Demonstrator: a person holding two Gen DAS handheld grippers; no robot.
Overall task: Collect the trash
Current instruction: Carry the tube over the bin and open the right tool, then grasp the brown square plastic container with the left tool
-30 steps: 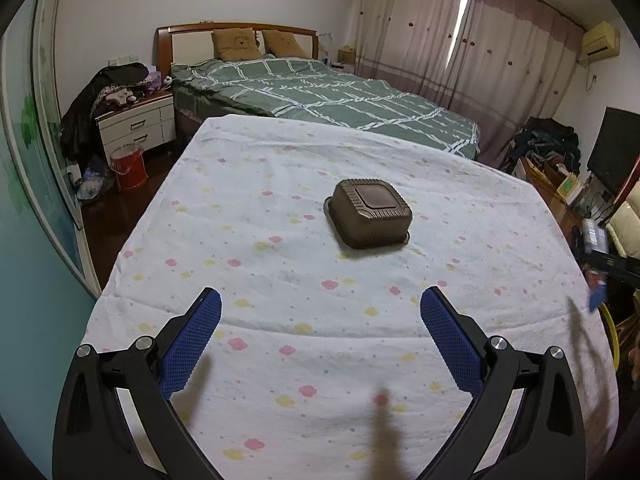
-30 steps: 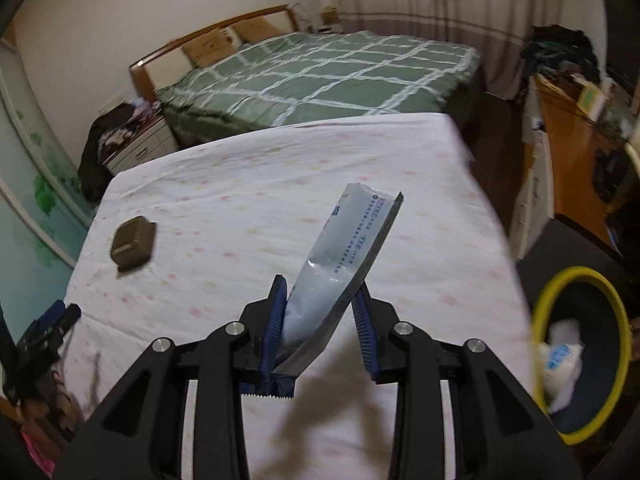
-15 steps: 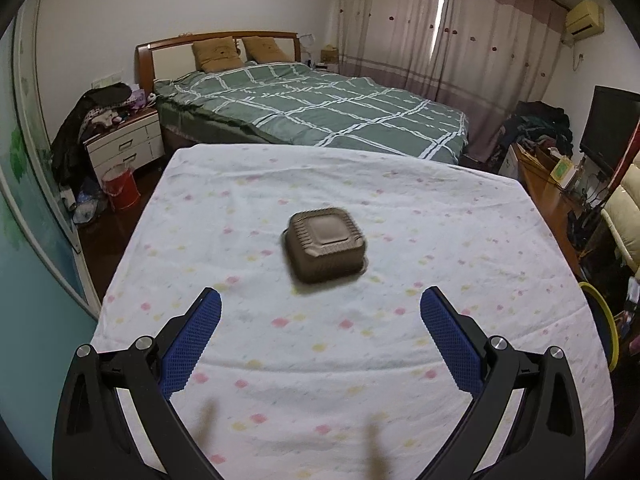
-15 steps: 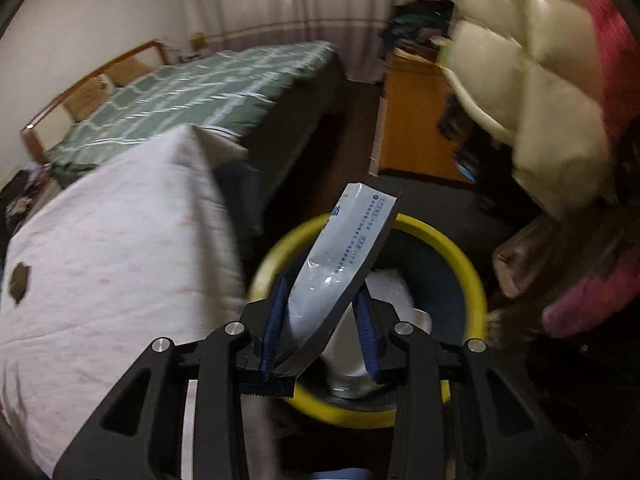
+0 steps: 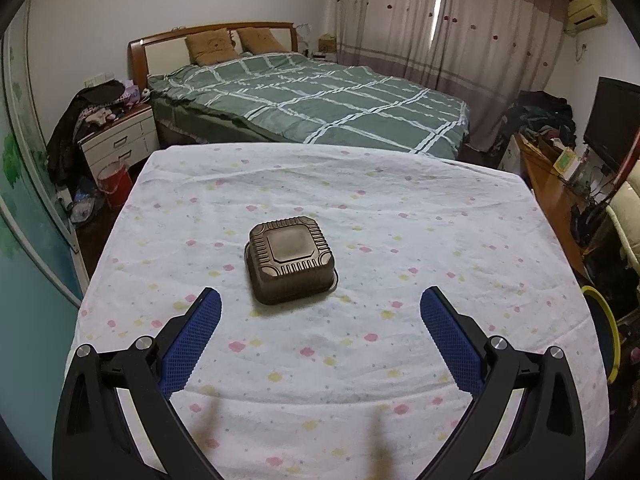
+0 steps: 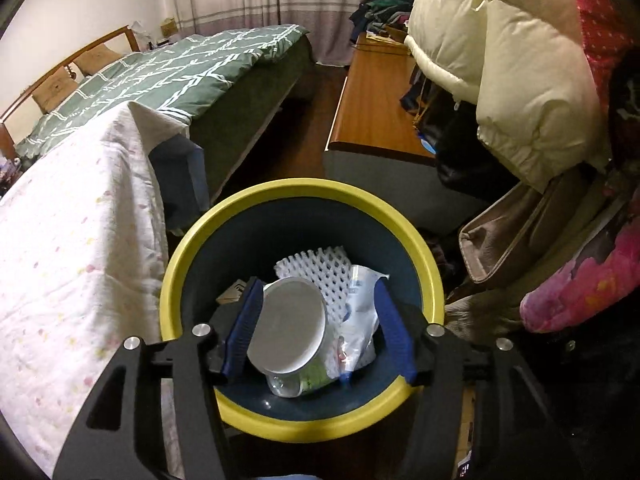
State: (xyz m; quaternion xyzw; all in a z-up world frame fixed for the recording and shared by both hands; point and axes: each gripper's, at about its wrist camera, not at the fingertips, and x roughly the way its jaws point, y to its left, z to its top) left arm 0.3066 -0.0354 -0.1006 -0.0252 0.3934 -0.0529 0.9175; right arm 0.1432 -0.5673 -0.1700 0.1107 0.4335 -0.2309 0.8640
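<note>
A brown plastic food container (image 5: 289, 259) lies upside down on the table's dotted white cloth (image 5: 400, 240). My left gripper (image 5: 320, 300) is open and empty, just short of the container. My right gripper (image 6: 318, 292) is open and empty above the yellow-rimmed dark bin (image 6: 224, 220). In the bin lie a white-lidded cup (image 6: 288, 328), a white foam net (image 6: 316, 268) and the silver-white wrapper (image 6: 360, 312). The bin's rim also shows at the right edge of the left wrist view (image 5: 604, 320).
A green checked bed (image 5: 304, 96) stands behind the table. A nightstand (image 5: 120, 144) and a red bucket (image 5: 116, 180) are at the left. A wooden desk (image 6: 372, 92), a cream jacket (image 6: 520, 60) and bags (image 6: 520, 240) crowd the bin's right side.
My right gripper has opened over the bin and the wrapper has dropped in. My left gripper has come nearer to the brown container.
</note>
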